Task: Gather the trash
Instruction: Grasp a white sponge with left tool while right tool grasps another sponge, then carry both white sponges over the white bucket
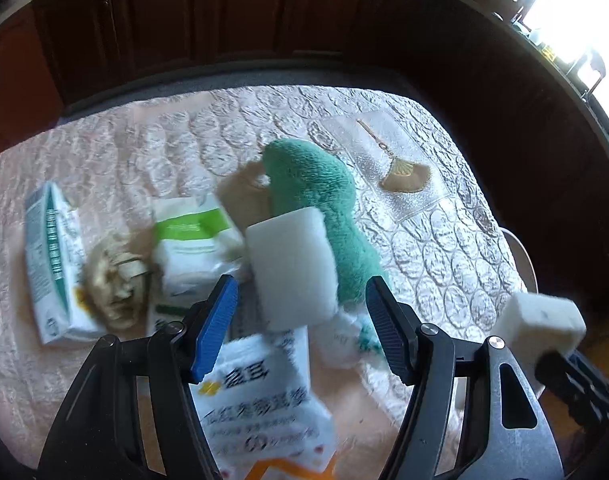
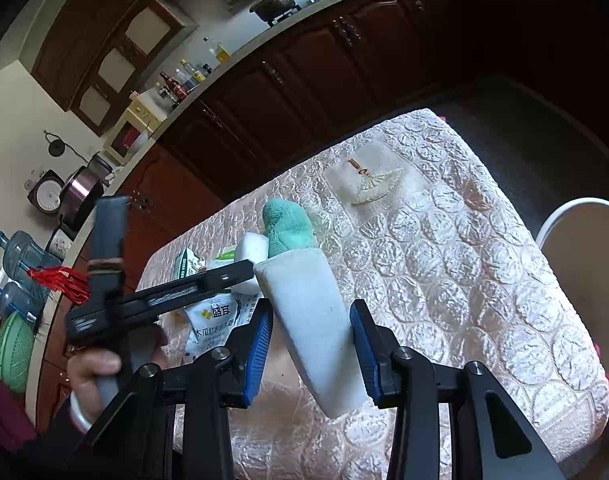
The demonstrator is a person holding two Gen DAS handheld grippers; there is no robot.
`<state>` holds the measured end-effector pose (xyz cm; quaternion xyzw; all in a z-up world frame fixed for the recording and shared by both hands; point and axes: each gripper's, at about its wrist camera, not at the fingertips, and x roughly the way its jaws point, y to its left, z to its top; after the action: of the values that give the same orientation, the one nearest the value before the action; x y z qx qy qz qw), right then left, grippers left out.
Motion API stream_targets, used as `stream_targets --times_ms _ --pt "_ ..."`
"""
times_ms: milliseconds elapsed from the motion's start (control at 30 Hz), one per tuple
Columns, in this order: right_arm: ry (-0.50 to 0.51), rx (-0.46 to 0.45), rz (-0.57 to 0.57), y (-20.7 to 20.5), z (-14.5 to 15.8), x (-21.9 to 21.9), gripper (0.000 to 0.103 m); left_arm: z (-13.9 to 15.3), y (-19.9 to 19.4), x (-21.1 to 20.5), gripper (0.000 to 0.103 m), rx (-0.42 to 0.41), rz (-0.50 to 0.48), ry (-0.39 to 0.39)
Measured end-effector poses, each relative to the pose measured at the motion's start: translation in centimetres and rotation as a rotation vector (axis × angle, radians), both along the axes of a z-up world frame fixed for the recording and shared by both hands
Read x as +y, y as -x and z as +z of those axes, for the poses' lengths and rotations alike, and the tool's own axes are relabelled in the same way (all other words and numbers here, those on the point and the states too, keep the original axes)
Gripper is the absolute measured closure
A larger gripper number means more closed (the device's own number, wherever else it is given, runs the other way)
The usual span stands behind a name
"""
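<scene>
My left gripper point(image 1: 302, 320) is open above a pile of trash on the pink tablecloth point(image 1: 144, 140): a white foam block point(image 1: 290, 268), a white snack packet with printed text point(image 1: 260, 404), a green-and-white tissue pack point(image 1: 192, 240), a green-striped carton point(image 1: 52, 264) and a crumpled brown wrapper point(image 1: 112, 284). A green plush toy point(image 1: 324, 204) lies beside the block. My right gripper point(image 2: 310, 340) is shut on a second white foam block point(image 2: 312, 324), held above the table's near right edge; it shows at the right in the left wrist view point(image 1: 540, 320).
A white bin point(image 2: 580, 248) stands by the table's right side. A gold fan ornament under clear plastic point(image 1: 404, 176) lies at the far right of the table. Dark wooden cabinets point(image 1: 224, 12) run behind the table.
</scene>
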<state>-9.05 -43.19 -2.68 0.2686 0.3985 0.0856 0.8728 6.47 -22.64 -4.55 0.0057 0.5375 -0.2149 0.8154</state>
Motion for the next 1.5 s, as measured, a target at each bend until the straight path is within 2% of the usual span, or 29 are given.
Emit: stream_targets --times_ms 67,133,267,433,767,1500 --pt "-0.005 -0.002 -0.005 0.3 0.0 -0.3 0.065 -0.3 -0.3 -0.2 0.041 0.019 0.002 0.022" --pt "-0.005 -0.003 -0.007 0.4 0.0 -0.4 0.065 -0.5 -0.2 -0.2 0.068 0.035 -0.005 0.027" --pt "-0.002 -0.013 -0.014 0.8 0.2 -0.5 0.065 0.0 0.7 0.3 0.070 0.005 -0.019 0.035" --pt "-0.002 -0.024 -0.019 1.1 0.7 -0.2 0.065 2.4 2.4 1.5 0.072 -0.065 -0.025 0.072" --pt "0.033 -0.040 -0.027 1.7 1.7 0.9 0.065 5.8 5.4 2.1 0.072 -0.153 -0.047 0.071" --pt "0.139 -0.036 -0.043 2.2 3.2 2.3 0.065 6.6 8.6 1.3 0.071 -0.197 -0.077 0.040"
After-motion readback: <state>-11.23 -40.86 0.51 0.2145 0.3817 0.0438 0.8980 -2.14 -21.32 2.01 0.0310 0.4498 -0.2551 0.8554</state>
